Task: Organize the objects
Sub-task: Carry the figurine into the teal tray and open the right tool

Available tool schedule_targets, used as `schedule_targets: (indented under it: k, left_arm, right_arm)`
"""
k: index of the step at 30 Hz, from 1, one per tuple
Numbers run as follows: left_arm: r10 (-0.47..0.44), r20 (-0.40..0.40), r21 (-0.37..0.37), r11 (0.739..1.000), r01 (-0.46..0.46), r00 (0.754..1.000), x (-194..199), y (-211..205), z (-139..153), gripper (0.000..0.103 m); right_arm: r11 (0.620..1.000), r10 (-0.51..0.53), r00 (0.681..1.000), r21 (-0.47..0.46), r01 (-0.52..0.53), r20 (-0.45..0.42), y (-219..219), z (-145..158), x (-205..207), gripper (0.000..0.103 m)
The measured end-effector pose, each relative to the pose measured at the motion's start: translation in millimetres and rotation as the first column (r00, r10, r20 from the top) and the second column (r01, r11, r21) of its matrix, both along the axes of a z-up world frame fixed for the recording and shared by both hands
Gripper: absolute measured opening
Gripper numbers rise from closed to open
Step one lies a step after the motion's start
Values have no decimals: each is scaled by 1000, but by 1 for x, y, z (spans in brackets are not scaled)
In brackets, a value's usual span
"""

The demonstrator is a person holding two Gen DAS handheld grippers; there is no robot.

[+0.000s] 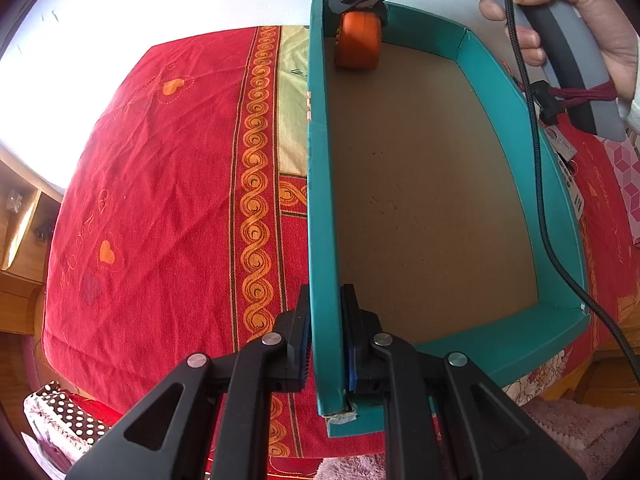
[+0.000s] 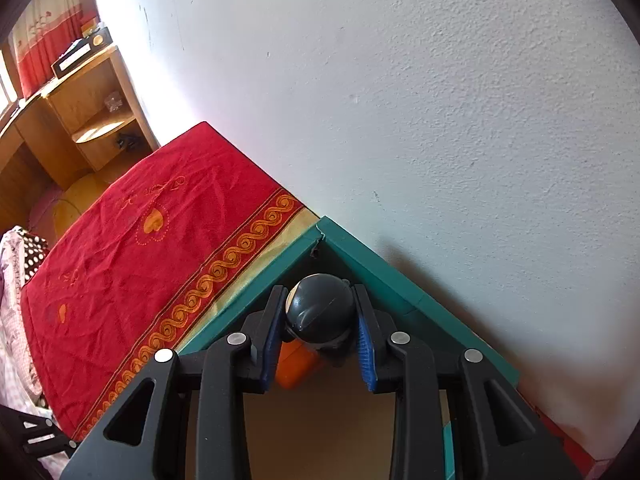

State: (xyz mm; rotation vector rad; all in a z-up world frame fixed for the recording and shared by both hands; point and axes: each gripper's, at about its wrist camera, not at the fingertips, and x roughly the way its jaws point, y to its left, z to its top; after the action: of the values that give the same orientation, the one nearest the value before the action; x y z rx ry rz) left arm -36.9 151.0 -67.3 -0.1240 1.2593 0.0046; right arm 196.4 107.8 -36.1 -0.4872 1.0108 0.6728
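Two sets of jaws were mine, and both were clenched. My left jaws (image 1: 326, 344) gripped the near end of the teal box's (image 1: 560, 332) left wall, one finger outside and one inside, pointing steeply down. The box lay on the red bedspread (image 1: 160, 184) with its long axis running away from me toward the white wall (image 2: 400, 80). My right jaws (image 2: 318, 340) grasped the dark round cap of an orange bottle (image 1: 358, 42). That bottle stood roughly upright in the far left corner of the box, cap up, its base on the brown cardboard floor. My right hand (image 1: 560, 20) held its grey handle from above, angled steeply down into that corner.
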Motion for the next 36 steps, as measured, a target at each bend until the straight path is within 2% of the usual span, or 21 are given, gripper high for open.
schedule_targets:
  k: [8, 10, 11, 12, 20, 26, 32, 36]
  left_arm:
    - [1, 0, 1, 1000, -1, 1000, 0, 0, 0, 12]
    - [1, 0, 0, 1000, -1, 1000, 0, -1, 0, 12]
    - [0, 0, 0, 1000, 0, 1000, 1, -1, 0, 12]
    - [1, 0, 1, 1000, -1, 1000, 1, -1, 0, 12]
    - [-12, -2, 1, 1000, 12, 1000, 1, -2, -2, 12]
    - [-34, -6, 4, 999, 34, 999, 3, -4, -1, 12]
    - [-35, -4, 2, 999, 35, 999, 3, -4, -1, 13]
    - [-37, -8, 2, 999, 37, 999, 4, -3, -1, 13]
  right_arm:
    - [998, -56, 998, 33, 57, -26, -10, -5, 4, 35]
    - [995, -75, 997, 61, 77, -27, -14, 0, 5, 48]
    - [993, -85, 996, 77, 87, -26, -17, 3, 4, 60]
    - [991, -95, 995, 95, 97, -26, -19, 8, 3, 63]
    - [982, -132, 991, 130, 135, -32, -52, 37, -30, 63]
    - [973, -177, 983, 142, 181, -43, -105, 49, -73, 63]
    - [953, -286, 958, 99, 286, -13, -179, 48, -98, 63]
    - [917, -391, 920, 69, 392, -31, -236, 34, -93, 63]
